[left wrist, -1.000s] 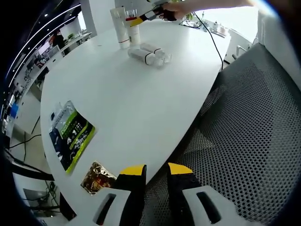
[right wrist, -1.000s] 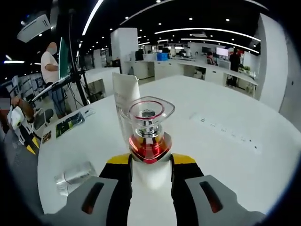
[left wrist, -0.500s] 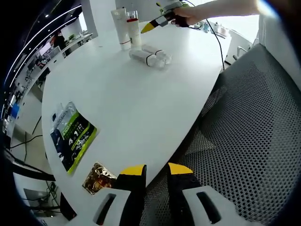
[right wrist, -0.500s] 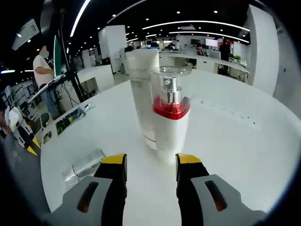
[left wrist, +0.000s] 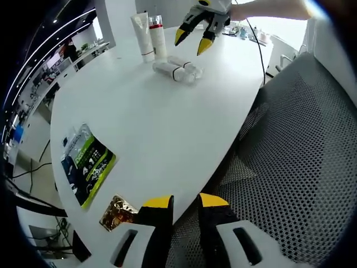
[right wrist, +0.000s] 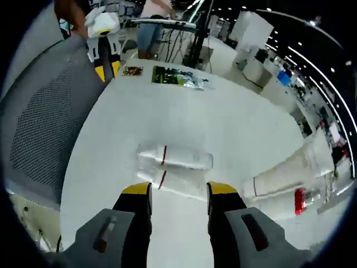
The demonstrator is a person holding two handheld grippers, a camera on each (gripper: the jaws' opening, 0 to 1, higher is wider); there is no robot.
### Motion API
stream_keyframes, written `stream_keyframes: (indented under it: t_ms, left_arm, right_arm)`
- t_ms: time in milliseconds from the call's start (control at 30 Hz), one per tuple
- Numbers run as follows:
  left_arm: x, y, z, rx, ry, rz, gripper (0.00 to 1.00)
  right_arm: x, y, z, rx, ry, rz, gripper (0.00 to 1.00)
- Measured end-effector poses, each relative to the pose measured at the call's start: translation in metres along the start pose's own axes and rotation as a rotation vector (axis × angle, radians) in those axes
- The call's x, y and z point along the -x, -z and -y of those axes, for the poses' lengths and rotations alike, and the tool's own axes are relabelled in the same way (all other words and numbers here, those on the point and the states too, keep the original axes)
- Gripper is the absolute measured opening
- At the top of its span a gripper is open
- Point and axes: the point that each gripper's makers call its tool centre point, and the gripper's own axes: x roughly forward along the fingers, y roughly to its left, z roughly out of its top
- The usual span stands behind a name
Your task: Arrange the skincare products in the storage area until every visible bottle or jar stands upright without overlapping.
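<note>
Two clear bottles (right wrist: 175,158) with red bands lie side by side on the white table (right wrist: 223,123), centre of the right gripper view, just above the right gripper (right wrist: 173,192), whose jaws are spread and hold nothing. At right, a white tube (right wrist: 284,173) and a red-collared pump bottle (right wrist: 304,200) stand together, cut off by the edge. In the left gripper view these sit at the top; the left gripper (left wrist: 181,204), jaws slightly parted and empty, hangs over a mesh chair (left wrist: 290,167). A green packet (left wrist: 89,162) and a gold sachet (left wrist: 116,211) lie lower left.
</note>
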Motion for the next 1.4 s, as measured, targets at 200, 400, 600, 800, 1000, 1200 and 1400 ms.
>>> stream_keyframes:
  t_ms: [200, 400, 600, 800, 1000, 1200, 1400]
  left_arm:
    - [0.0, -0.001, -0.001, -0.003, -0.007, 0.009, 0.18]
    - [0.001, -0.001, 0.0, -0.009, -0.004, 0.011, 0.18]
    - [0.001, -0.001, 0.001, -0.013, -0.003, 0.012, 0.18]
    - [0.001, -0.001, 0.002, -0.031, 0.002, 0.006, 0.18]
    - [0.002, -0.005, 0.0, -0.033, -0.012, 0.032, 0.18]
    - [0.015, -0.031, -0.009, 0.012, -0.039, 0.161, 0.18]
    - [0.046, -0.083, -0.024, 0.263, -0.03, 0.414, 0.18]
  right_arm:
    - [-0.014, 0.013, -0.006, 0.296, -0.121, -0.184, 0.36]
    - [-0.027, 0.017, -0.006, 0.391, -0.21, -0.263, 0.33]
    - [-0.039, 0.032, -0.014, 0.412, -0.272, -0.364, 0.28]
    - [-0.038, 0.037, -0.019, 0.342, -0.255, -0.383, 0.2]
    - [-0.033, 0.041, -0.025, 0.203, -0.204, -0.365, 0.19]
    - [-0.013, 0.036, -0.036, 0.004, -0.109, -0.306, 0.19]
    - [0.02, -0.002, -0.022, -0.303, 0.077, -0.087, 0.19]
